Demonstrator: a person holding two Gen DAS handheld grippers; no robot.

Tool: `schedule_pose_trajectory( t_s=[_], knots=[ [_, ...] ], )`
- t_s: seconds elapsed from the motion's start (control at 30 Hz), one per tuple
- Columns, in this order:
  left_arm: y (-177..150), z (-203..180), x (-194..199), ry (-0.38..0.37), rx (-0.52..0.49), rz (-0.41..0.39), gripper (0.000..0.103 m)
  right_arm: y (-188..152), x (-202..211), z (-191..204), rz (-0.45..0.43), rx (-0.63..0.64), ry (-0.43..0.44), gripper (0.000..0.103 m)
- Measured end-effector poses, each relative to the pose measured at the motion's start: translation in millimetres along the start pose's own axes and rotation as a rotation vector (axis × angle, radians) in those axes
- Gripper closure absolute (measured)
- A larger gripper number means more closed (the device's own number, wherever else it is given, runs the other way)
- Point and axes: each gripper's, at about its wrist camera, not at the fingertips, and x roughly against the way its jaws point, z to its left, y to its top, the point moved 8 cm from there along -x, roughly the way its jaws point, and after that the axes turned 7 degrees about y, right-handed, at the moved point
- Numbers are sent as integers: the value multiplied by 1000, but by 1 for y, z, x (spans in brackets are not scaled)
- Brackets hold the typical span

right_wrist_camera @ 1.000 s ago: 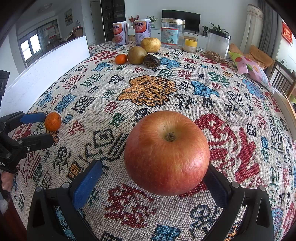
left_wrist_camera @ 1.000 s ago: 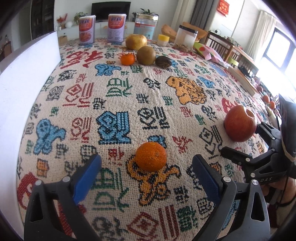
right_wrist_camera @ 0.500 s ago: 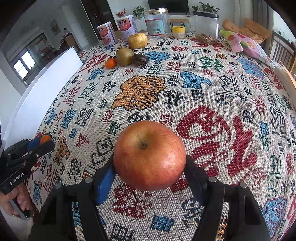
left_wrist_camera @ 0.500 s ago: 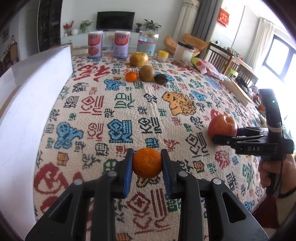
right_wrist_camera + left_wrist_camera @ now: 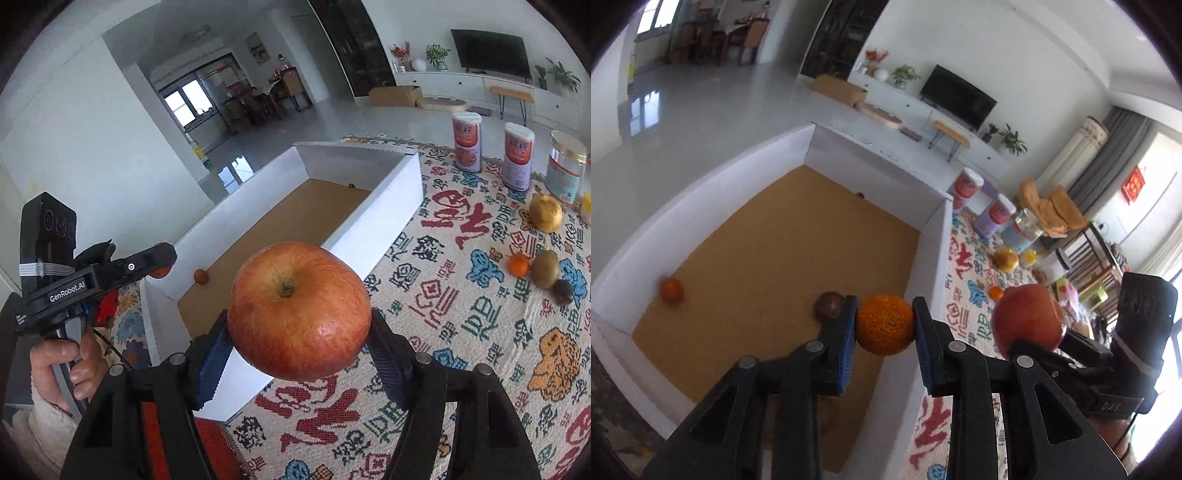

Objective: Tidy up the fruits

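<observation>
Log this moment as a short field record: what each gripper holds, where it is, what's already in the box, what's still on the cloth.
left gripper: shut on orange, above the white box
right gripper: shut on apple, over the box's near wall
in box: small orange, dark brown fruit
on tablecloth: pear, tangerine, kiwi, dark fruit

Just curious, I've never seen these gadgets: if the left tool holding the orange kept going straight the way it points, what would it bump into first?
Probably the brown floor of the white box. The left tool, shut on the orange, points down into it, near a dark fruit. Depth is hard to judge, so the box's near wall might come first.
</observation>
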Motion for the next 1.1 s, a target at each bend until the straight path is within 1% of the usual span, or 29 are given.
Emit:
schedule_pose_trajectory(
  t_s=[0.07,0.13,0.2,0.27,0.3,0.33,0.37,0.4,0.47,0.53,0.57,0.6,0.63,0.7,0.77,0.8,0.87,0.93,1.03,1.07,1.1],
  knots=[
    [4,23,-32,57,45,52,74,24,-42,21,35,74,-7,33],
    [3,39,-61,114,62,102,74,40,-83,31,90,149,-62,33],
    [-1,47,-84,139,85,148,73,45,-120,29,177,179,-113,33],
    [-5,54,-98,161,111,174,71,42,-147,19,257,186,-171,33],
    [-9,55,-104,166,117,191,65,40,-156,12,286,192,-203,33],
    [-12,54,-108,172,117,208,61,37,-164,5,309,196,-236,33],
    [-15,55,-109,179,113,220,50,34,-170,-1,328,196,-262,33],
    [-15,54,-109,186,107,219,41,34,-173,0,327,218,-274,32],
    [-12,49,-101,194,91,178,35,33,-173,-1,335,236,-292,32],
    [-6,44,-83,206,76,107,27,43,-159,3,283,234,-284,30],
    [-3,42,-72,210,68,68,22,51,-145,5,241,237,-280,24],
    [-1,37,-63,212,59,31,18,58,-131,6,196,243,-282,16],
    [0,30,-55,209,46,-1,17,65,-113,5,146,247,-288,13],
    [-3,11,-39,189,9,-50,16,71,-79,-3,63,245,-304,3],
    [-10,-15,-29,152,-37,-80,15,60,-44,-21,12,228,-328,0],
    [-17,-31,-25,134,-69,-90,13,48,-29,-35,-1,212,-343,0],
    [-35,-62,-14,92,-144,-101,11,9,-4,-72,2,168,-372,0],
    [-61,-99,-11,29,-226,-93,8,-41,22,-117,24,105,-431,0],
    [-104,-159,-19,-66,-338,-46,5,-117,70,-181,48,-37,-518,0],
    [-120,-179,-28,-92,-371,-20,5,-139,91,-201,44,-88,-543,0],
    [-137,-196,-39,-102,-405,7,5,-158,109,-219,39,-134,-569,0]
  ],
)
